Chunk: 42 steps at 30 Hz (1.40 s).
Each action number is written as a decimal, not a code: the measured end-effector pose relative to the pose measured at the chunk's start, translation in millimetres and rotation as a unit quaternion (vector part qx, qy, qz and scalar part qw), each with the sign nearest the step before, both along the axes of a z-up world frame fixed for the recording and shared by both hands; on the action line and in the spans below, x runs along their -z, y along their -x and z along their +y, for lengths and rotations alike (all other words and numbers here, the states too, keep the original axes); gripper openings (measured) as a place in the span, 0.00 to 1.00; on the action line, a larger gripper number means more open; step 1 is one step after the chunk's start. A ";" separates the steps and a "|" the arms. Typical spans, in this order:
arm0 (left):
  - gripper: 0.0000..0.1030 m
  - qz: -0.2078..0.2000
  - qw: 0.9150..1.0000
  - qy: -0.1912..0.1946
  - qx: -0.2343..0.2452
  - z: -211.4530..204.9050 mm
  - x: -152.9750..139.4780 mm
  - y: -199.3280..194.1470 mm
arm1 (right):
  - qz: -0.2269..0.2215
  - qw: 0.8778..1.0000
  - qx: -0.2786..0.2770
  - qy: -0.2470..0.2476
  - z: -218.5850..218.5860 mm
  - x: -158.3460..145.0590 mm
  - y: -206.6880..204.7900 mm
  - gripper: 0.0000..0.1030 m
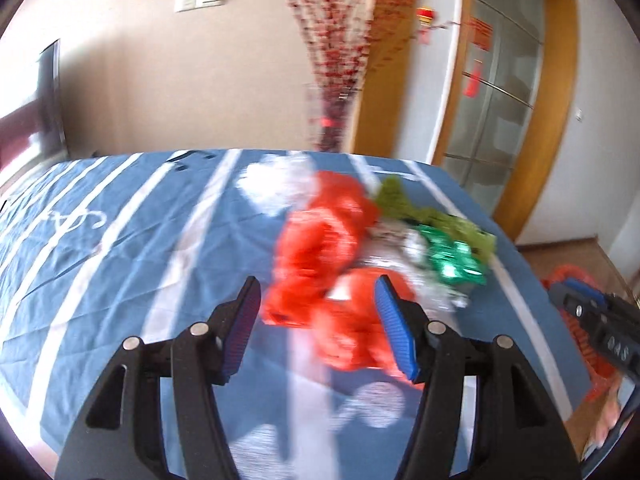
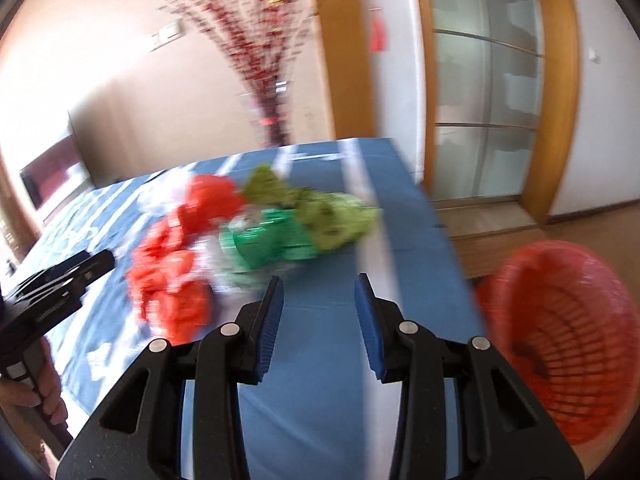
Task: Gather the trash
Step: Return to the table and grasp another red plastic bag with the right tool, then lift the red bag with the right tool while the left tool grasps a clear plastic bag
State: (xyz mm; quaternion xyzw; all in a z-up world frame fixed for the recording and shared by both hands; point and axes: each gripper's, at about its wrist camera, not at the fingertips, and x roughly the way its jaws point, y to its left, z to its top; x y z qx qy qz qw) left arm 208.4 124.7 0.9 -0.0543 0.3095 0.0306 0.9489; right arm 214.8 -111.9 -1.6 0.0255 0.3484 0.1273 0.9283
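A heap of crumpled trash lies on a blue table with white stripes: red wrappers, a white piece, a green foil wrapper and olive-green paper. My left gripper is open just above the near red wrapper, empty. My right gripper is open and empty over bare blue cloth, near the green foil and the olive paper. The red wrappers lie to its left. A red plastic basket stands off the table's right edge.
A vase of red-berry branches stands behind the table's far edge. Glass doors in wooden frames are at the right, over wooden floor. The other gripper shows at each view's edge: the right one, the left one.
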 end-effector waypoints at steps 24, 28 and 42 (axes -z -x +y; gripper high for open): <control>0.58 0.008 0.998 0.012 -0.066 81.2 14.6 -3.9 | 0.083 0.986 -0.134 0.053 140.0 56.2 -12.9 0.20; 0.58 0.011 0.998 0.013 -0.055 74.1 14.4 -8.0 | 0.075 0.987 -0.135 0.043 130.8 51.4 -5.4 0.10; 0.58 0.020 0.999 0.014 -0.029 49.5 8.0 -32.6 | -0.004 0.998 -0.053 0.029 53.2 5.0 13.9 0.09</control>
